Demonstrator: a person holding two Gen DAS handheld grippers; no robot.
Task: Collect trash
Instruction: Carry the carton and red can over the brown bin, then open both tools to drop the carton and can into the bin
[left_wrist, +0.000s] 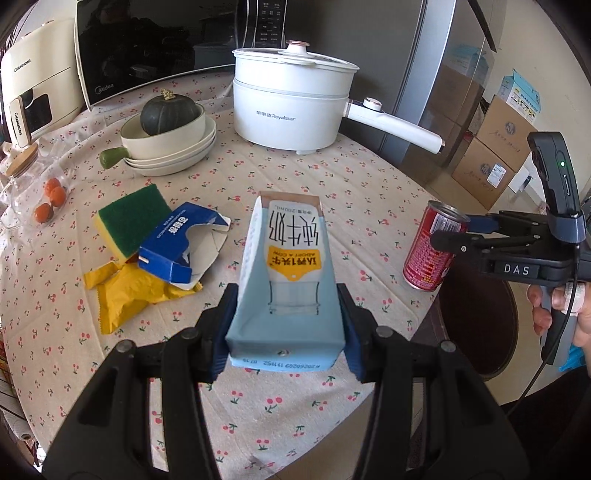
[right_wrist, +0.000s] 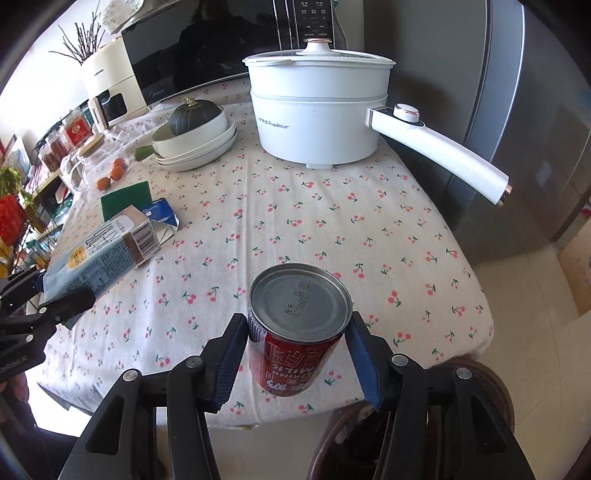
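Note:
My left gripper (left_wrist: 286, 328) is shut on a pale blue milk carton (left_wrist: 286, 273), held above the cherry-print tablecloth; the carton also shows at the left of the right wrist view (right_wrist: 107, 251). My right gripper (right_wrist: 299, 339) is shut on a red drink can (right_wrist: 295, 332), held near the table's front right edge; the can also shows in the left wrist view (left_wrist: 430, 247). A torn blue box (left_wrist: 177, 243) and a yellow wrapper (left_wrist: 129, 291) lie on the table to the left, next to a green and yellow sponge (left_wrist: 129, 221).
A white electric pot (left_wrist: 291, 99) with a long handle stands at the back. Stacked bowls with a dark squash (left_wrist: 168, 136) sit back left, small oranges (left_wrist: 51, 201) far left. A microwave (left_wrist: 147, 48) stands behind. A dark round bin (left_wrist: 476, 325) is below the table's right edge.

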